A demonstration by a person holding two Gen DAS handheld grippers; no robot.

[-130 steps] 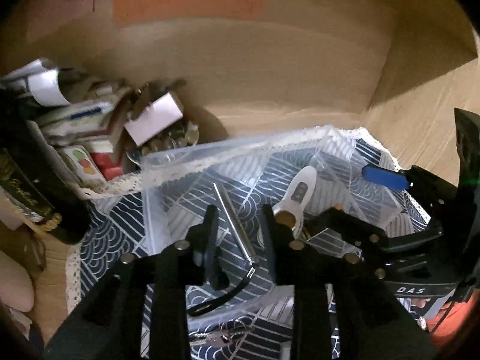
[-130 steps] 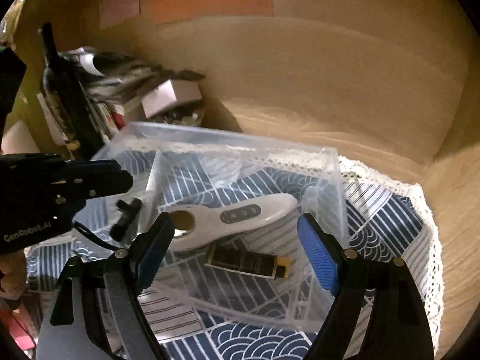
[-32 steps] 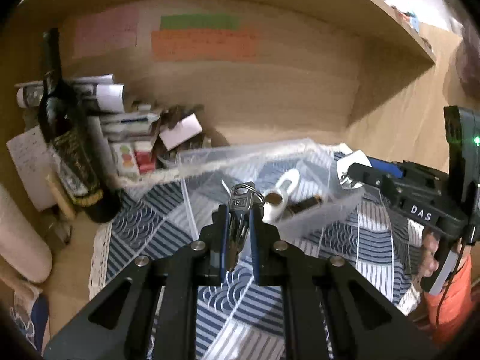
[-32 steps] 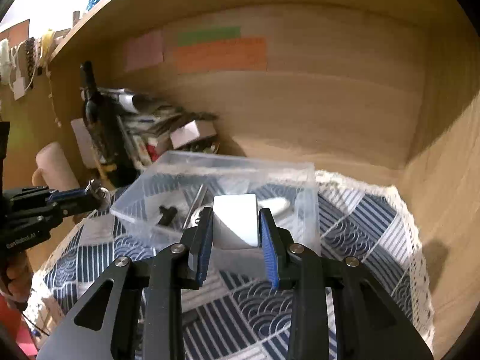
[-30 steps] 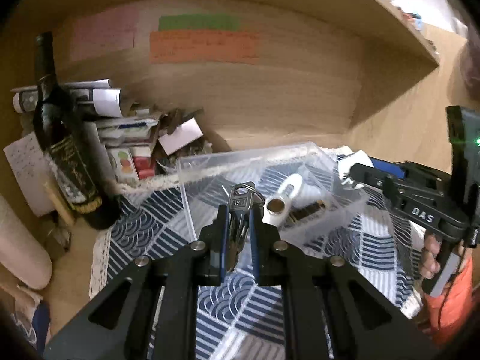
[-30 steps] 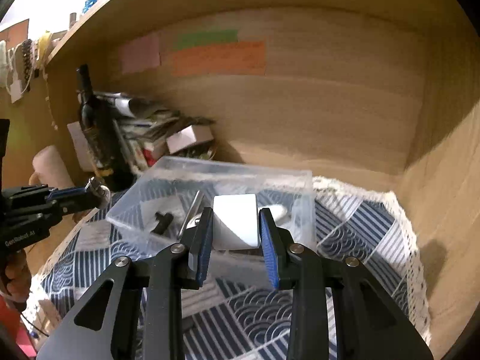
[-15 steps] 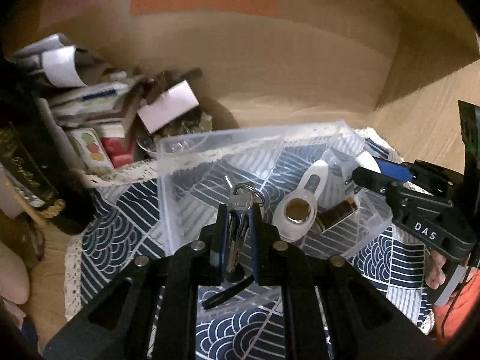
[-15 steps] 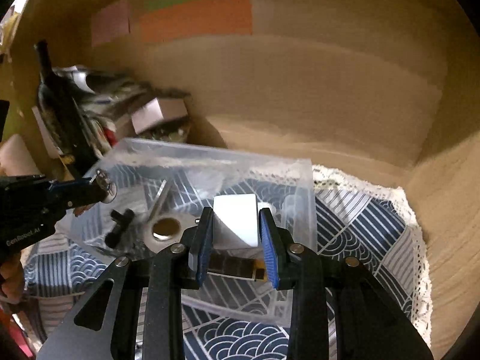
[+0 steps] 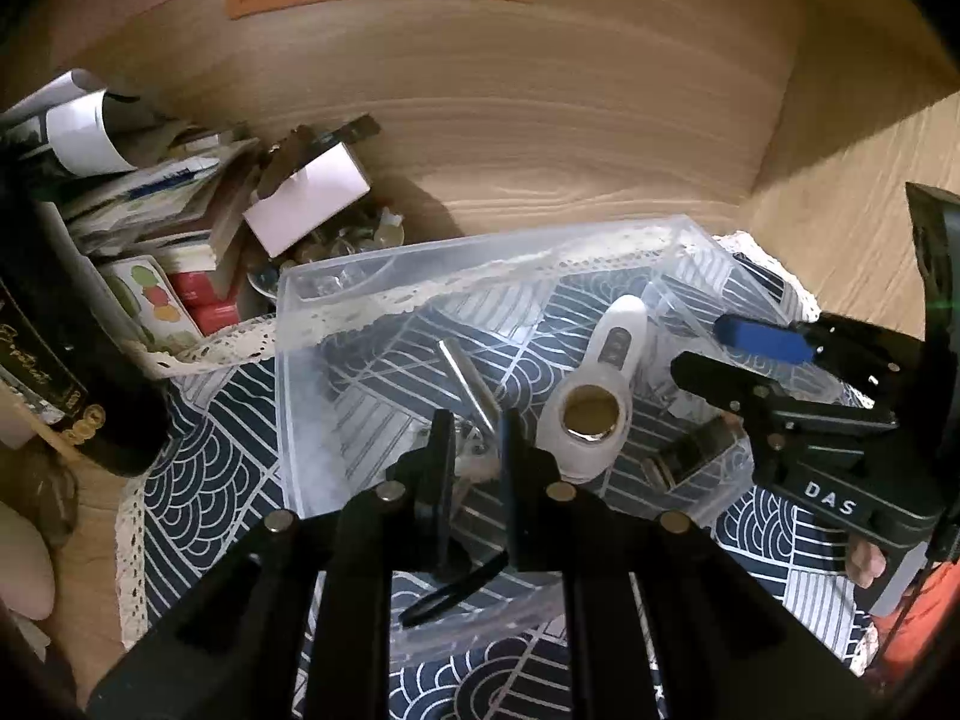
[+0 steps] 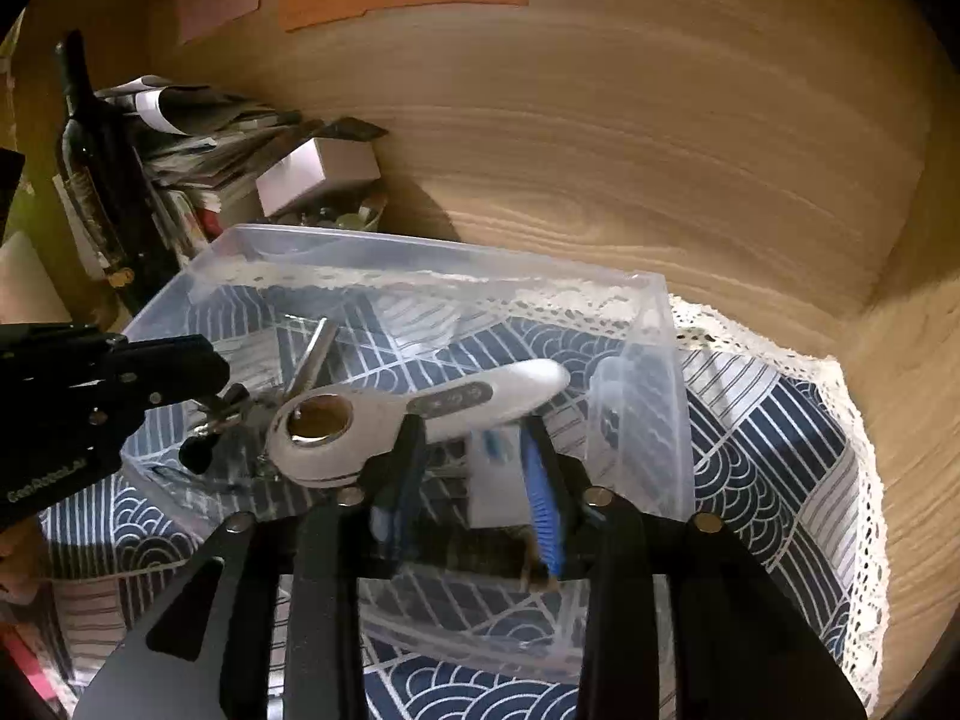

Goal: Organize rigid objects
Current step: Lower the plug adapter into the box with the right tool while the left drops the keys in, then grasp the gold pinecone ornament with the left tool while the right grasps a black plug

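A clear plastic bin (image 10: 654, 324) fills the middle of both views, its open top showing the blue wave-patterned cloth beneath. Inside it, a white handheld device (image 10: 420, 414) with a round brass-coloured head lies slantwise across the centre of the right wrist view, a silver metal rod (image 9: 468, 384) lies tilted at centre in the left wrist view, and a bunch of keys (image 10: 234, 408) sits at centre-left. A blurred white block (image 10: 492, 468) stands just below centre in the right wrist view, above a dark bar with a gold end (image 9: 684, 456), which lies flat on the bin floor.
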